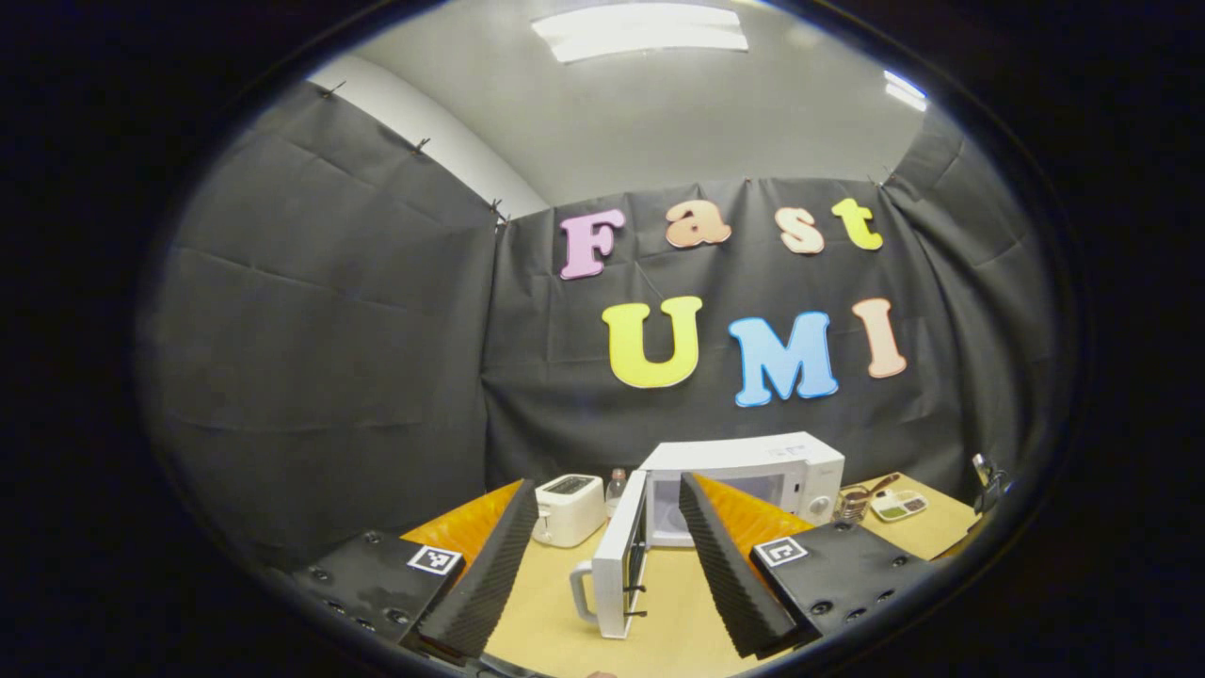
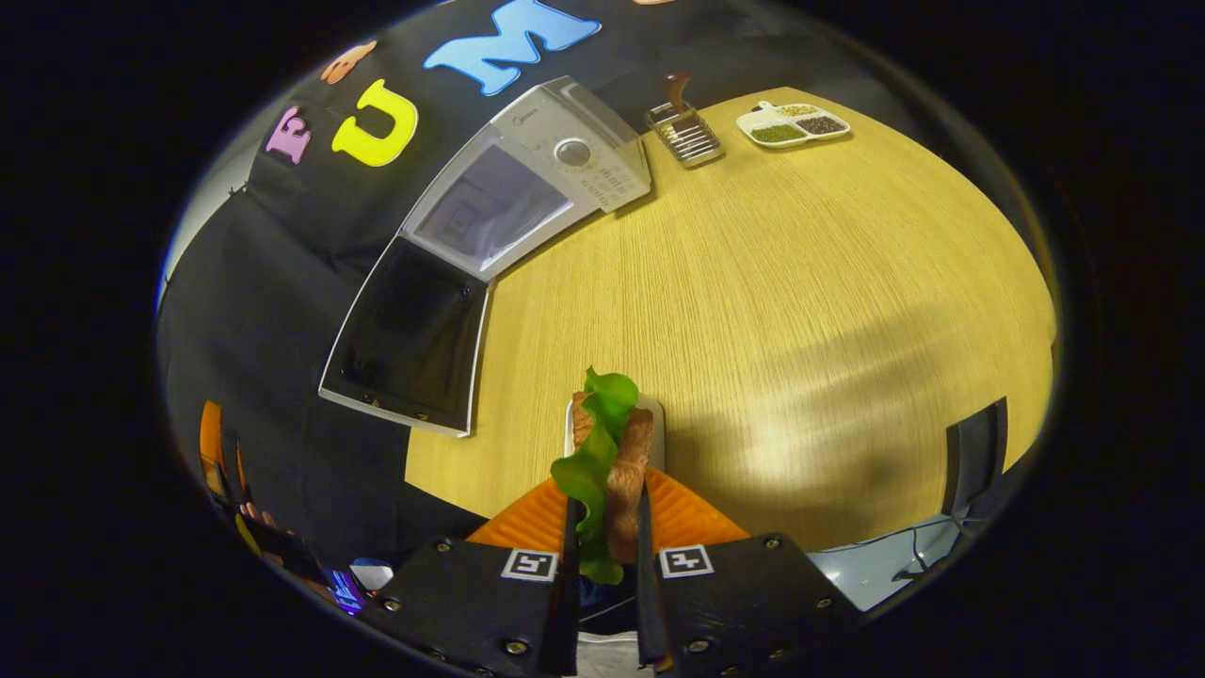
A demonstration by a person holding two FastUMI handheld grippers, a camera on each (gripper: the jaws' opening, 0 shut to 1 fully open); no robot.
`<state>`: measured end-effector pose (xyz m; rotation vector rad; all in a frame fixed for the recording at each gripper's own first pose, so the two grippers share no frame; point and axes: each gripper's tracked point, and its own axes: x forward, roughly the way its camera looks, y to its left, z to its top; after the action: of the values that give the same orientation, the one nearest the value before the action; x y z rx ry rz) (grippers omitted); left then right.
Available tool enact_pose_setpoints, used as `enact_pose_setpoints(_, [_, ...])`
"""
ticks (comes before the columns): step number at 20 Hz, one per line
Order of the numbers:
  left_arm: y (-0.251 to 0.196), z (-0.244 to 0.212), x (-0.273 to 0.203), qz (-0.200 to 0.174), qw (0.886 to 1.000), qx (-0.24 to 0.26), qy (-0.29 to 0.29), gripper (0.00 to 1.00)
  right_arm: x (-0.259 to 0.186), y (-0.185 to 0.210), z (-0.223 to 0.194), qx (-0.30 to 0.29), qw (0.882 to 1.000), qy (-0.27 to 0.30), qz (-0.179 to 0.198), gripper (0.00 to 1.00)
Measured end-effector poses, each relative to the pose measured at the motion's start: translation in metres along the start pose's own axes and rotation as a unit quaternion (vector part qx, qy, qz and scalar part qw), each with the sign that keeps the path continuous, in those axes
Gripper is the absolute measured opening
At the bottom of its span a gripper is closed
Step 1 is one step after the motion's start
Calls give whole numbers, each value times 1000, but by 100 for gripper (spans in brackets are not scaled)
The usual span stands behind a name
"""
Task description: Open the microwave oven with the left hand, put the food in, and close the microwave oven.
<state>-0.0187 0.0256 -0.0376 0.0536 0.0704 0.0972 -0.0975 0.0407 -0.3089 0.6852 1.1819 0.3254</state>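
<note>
Squarely between the right gripper's (image 2: 607, 527) closed fingers, the food (image 2: 607, 461).

The white microwave oven (image 1: 744, 471) stands on the table with its door (image 1: 621, 556) swung wide open. The food (image 2: 607, 461), a lettuce sandwich, sits upright above a small white plate (image 2: 654, 419).

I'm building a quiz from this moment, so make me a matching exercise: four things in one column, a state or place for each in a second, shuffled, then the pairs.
Things:
1. microwave door
2. sandwich
3. toaster
4. left gripper

States or places:
A. pinched between the right gripper's fingers
B. swung open
C. open, holding nothing
D. standing left of the microwave in the left gripper view

Pairs: 1-B, 2-A, 3-D, 4-C
</note>
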Motion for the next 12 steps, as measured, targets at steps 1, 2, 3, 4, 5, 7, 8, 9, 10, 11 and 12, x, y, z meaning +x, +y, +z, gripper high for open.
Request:
enact_pose_setpoints(1, [-1,1,4,-3,1000,-2,-2,97,-3,3,5,4,1000,-5,3,25])
enact_pose_setpoints(2, [-1,-1,9,-5,1000,-4,-2,100,-5,9,10,9,1000,-13,9,25])
enact_pose_setpoints(3, [-1,-1,16,-8,1000,-5,-3,98,-8,14,17,14,1000,-21,15,25])
enact_pose_setpoints(4, [-2,-2,24,-11,1000,-9,-6,97,-10,19,24,15,999,-28,18,25])
enact_pose_setpoints(5, [-4,-2,32,-16,1000,-14,-5,97,-12,25,32,14,999,-36,21,25])
enact_pose_setpoints(7, [-5,-4,49,-24,999,-24,-5,93,-12,37,49,6,998,-53,23,25])
enact_pose_setpoints(8, [-4,-5,57,-28,999,-27,-8,94,-12,44,56,1,998,-62,24,25])
enact_pose_setpoints(9, [-4,-4,66,-32,999,-28,-9,93,-10,51,65,-5,997,-70,26,25])
enact_pose_setpoints(10, [-3,-3,73,-36,999,-26,-12,97,-7,58,71,-9,996,-79,29,25])
enact_pose_setpoints(11, [0,-1,81,-38,999,-21,-16,97,-2,66,78,-10,996,-84,35,24])
enact_pose_setpoints(12, [5,1,88,-39,999,-15,-20,97,2,75,83,-11,995,-90,39,24])
